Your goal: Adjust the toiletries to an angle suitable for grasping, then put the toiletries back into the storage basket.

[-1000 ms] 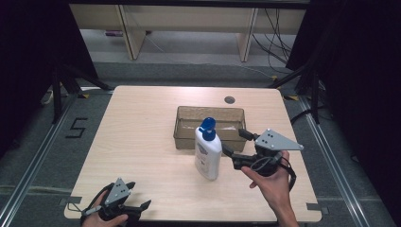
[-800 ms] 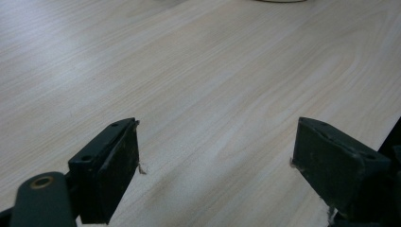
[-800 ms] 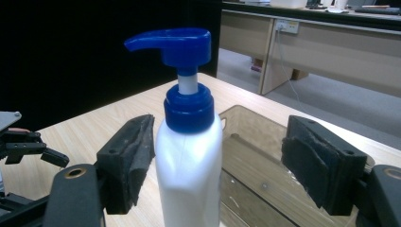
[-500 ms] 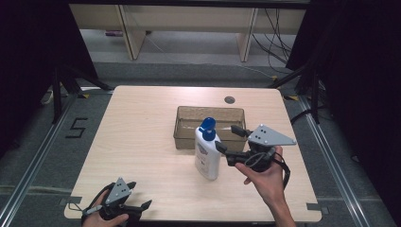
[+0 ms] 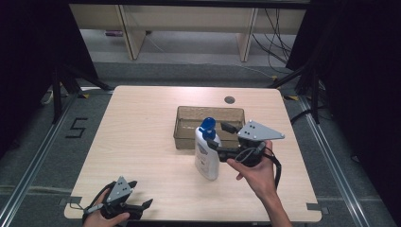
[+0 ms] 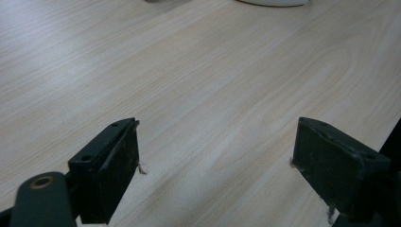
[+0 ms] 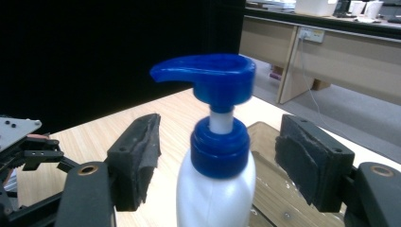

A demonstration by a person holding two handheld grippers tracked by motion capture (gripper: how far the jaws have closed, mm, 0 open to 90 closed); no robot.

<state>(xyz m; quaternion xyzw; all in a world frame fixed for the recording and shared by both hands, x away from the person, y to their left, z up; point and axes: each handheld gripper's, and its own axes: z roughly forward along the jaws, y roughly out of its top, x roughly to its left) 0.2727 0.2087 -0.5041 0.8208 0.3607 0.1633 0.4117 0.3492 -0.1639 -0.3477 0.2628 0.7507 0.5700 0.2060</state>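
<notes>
**Right gripper around the neck of the pump bottle**

The right gripper (image 5: 218,137) stands at the right half of the table (image 5: 142,142), held level by the person's right hand (image 5: 255,172), and it points toward the left edge. Its jaws have just been closing, and the pump bottle (image 5: 207,153) is between them. In the right gripper view the two black pads (image 7: 139,156) stand on both sides of the blue collar of the pump bottle (image 7: 217,189), each with a clear gap to it, so they do not press on it. The gripper has hold of nothing.

The pump bottle is white with a blue pump head. It stands upright near the middle of the table, a little toward the right edge. It is just in front of the tray (image 5: 189,116), a transparent brownish box that lies nearer to the far edge. From the pictures one cannot tell whether the bottle touches the wall of the tray.

The left gripper (image 5: 142,194) lies at the near left corner of the table, in the person's left hand (image 5: 101,218). In the left gripper view its jaws stand wide apart, with bare wood between them.

A small round hole (image 5: 230,100) is in the table near the far edge.
</notes>
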